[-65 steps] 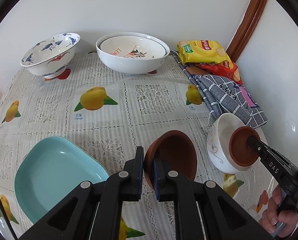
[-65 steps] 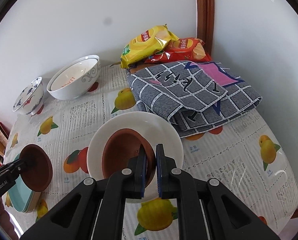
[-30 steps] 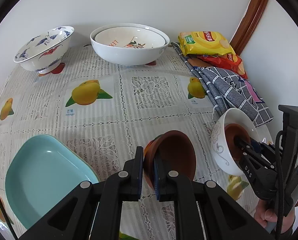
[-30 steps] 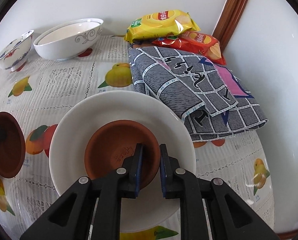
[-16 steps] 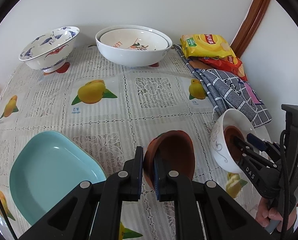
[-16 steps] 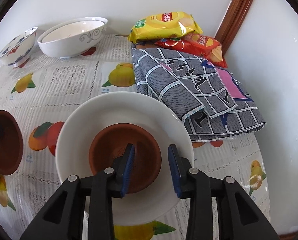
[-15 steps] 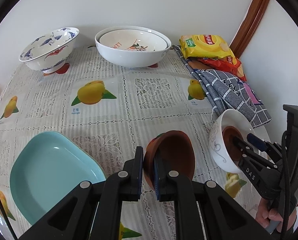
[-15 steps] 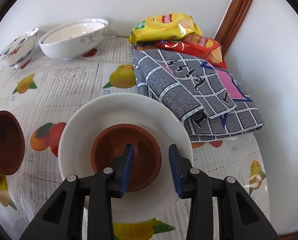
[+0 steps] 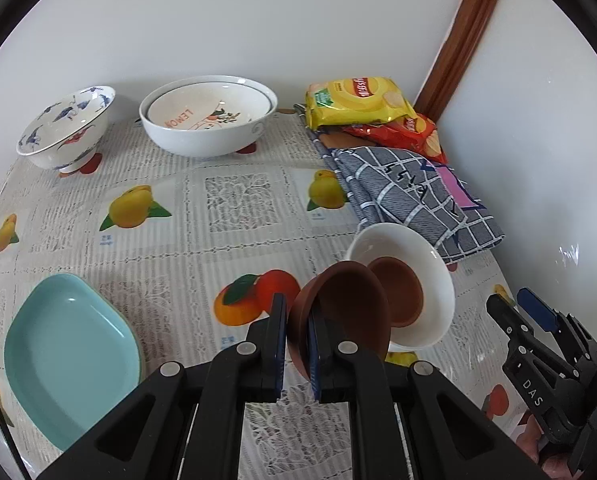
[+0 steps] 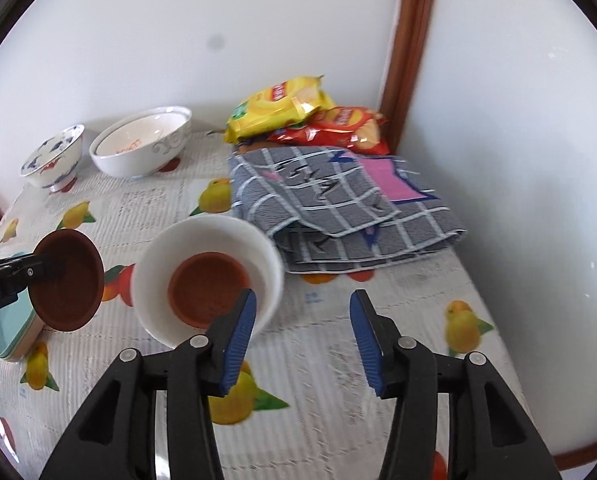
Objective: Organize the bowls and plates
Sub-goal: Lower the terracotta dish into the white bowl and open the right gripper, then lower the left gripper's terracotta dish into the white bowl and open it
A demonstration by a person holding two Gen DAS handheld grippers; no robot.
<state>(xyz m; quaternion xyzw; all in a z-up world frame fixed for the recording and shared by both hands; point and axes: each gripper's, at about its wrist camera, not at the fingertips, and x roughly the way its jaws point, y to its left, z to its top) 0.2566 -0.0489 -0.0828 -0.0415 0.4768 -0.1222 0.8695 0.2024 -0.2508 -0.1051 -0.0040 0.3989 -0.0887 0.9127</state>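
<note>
My left gripper [image 9: 298, 332] is shut on the rim of a brown bowl [image 9: 350, 312] and holds it tilted, just left of a white bowl [image 9: 438, 280]. A second brown bowl [image 9: 398, 296] sits inside the white bowl [image 10: 258, 256]. My right gripper [image 10: 302, 332] is open and empty, just in front and right of the white bowl; it also shows in the left wrist view [image 9: 522, 316]. The held brown bowl [image 10: 68, 280] shows at the left of the right wrist view.
A teal plate [image 9: 70, 356] lies front left. A blue-patterned bowl [image 9: 64, 128] and two nested white bowls [image 9: 208, 120] stand at the back. A checked cloth [image 9: 410, 196] and chip bags [image 9: 358, 100] lie back right, by the wall.
My right gripper opened, let go of the brown bowl in the white bowl, and pulled back to the right. My left gripper carried its brown bowl right, up to the white bowl.
</note>
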